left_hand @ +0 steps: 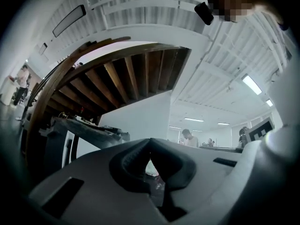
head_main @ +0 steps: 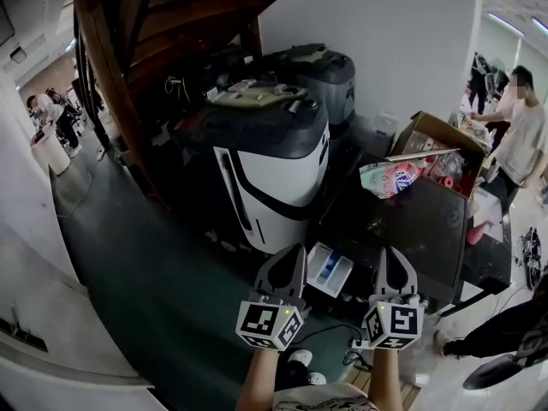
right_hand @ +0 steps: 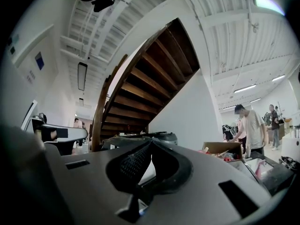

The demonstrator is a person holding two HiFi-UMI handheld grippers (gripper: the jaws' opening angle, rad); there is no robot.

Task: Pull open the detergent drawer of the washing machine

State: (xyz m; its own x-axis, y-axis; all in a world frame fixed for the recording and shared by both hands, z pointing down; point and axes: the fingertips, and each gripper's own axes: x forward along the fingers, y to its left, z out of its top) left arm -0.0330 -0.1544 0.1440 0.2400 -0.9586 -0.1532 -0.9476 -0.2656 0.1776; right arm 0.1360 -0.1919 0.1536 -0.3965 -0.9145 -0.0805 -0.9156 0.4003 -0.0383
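Observation:
A dark washing machine (head_main: 424, 229) stands low at the right of the head view. Its white detergent drawer (head_main: 330, 271), with a blue insert, sticks out toward me at its left front corner. My left gripper (head_main: 294, 253) hovers just left of the drawer, my right gripper (head_main: 392, 255) just right of it, over the machine's front edge. Both are shut, hold nothing and touch nothing. In the left gripper view the left gripper (left_hand: 150, 142) points about level at a white wall and the staircase. In the right gripper view the right gripper (right_hand: 150, 145) also points level, jaws together.
A white-and-black top-loading washer (head_main: 274, 178) stands ahead under a wooden staircase (head_main: 128, 24), with a second dark one (head_main: 321, 71) behind it. A pink packet (head_main: 390, 178) and an open cardboard box (head_main: 437, 139) sit at the right. A person (head_main: 522, 135) stands far right. Cables (head_main: 334, 336) lie on the floor.

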